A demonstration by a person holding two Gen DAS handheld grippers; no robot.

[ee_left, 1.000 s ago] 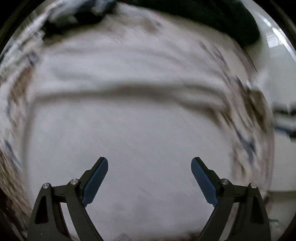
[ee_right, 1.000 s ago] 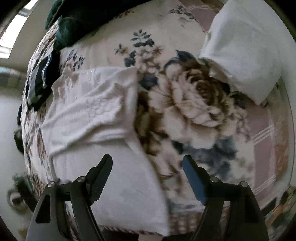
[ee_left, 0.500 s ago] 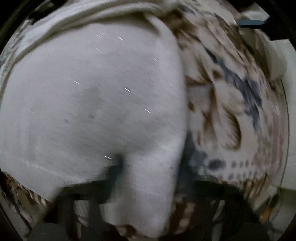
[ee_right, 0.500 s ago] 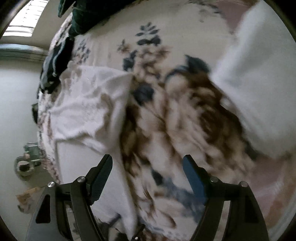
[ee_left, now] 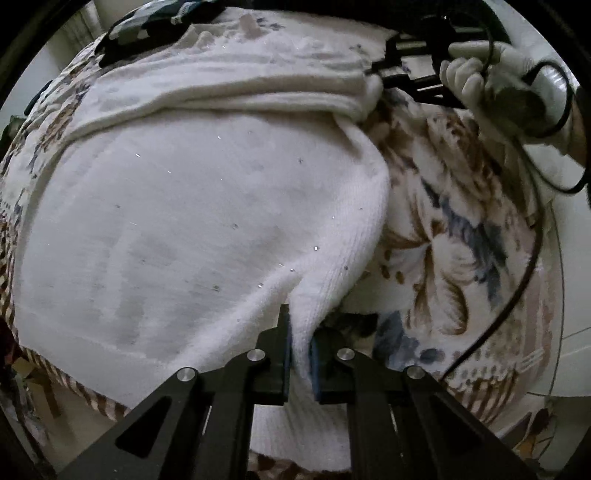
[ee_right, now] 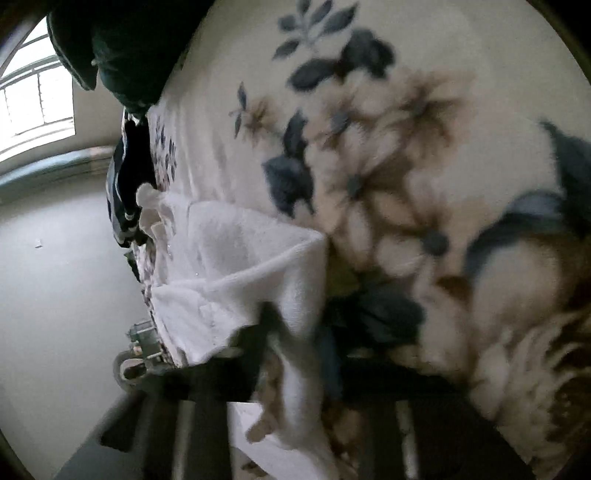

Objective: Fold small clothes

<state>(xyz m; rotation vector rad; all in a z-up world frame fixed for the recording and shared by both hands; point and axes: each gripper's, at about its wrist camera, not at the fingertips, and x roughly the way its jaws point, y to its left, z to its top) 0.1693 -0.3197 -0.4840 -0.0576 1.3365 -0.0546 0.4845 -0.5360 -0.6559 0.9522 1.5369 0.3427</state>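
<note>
A floral blanket (ee_left: 454, 236) covers the whole working surface, its striped border (ee_left: 66, 380) running along the near-left edge, where the surface drops away to bare floor (ee_right: 55, 295). To the right of the garment the blanket lies open and unoccupied, a broad stretch of brown and blue flowers.

On it lies the white knit garment (ee_left: 192, 221), spread flat over the left and middle of the blanket, with a folded band (ee_left: 229, 92) across its far end. Its right edge curves down toward the near side and is bare of anything beside it. Its left edge lies close to the blanket's border, so little room remains there.

Dark clothing (ee_left: 147, 26) is heaped at the far-left corner, just beyond the garment's far end (a window shows above it in the right wrist view).

The left gripper (ee_left: 300, 354) is pinched tight on the garment's near right corner, a ridge of knit caught between its blue pads.

The right gripper (ee_left: 384, 74), held by a gloved hand (ee_left: 491, 81), has just clamped together on the far right corner of the folded band; in its own view the cloth (ee_right: 291, 295) passes between blurred fingers.

A black cable (ee_left: 517, 280) trails across the blanket's right side.
</note>
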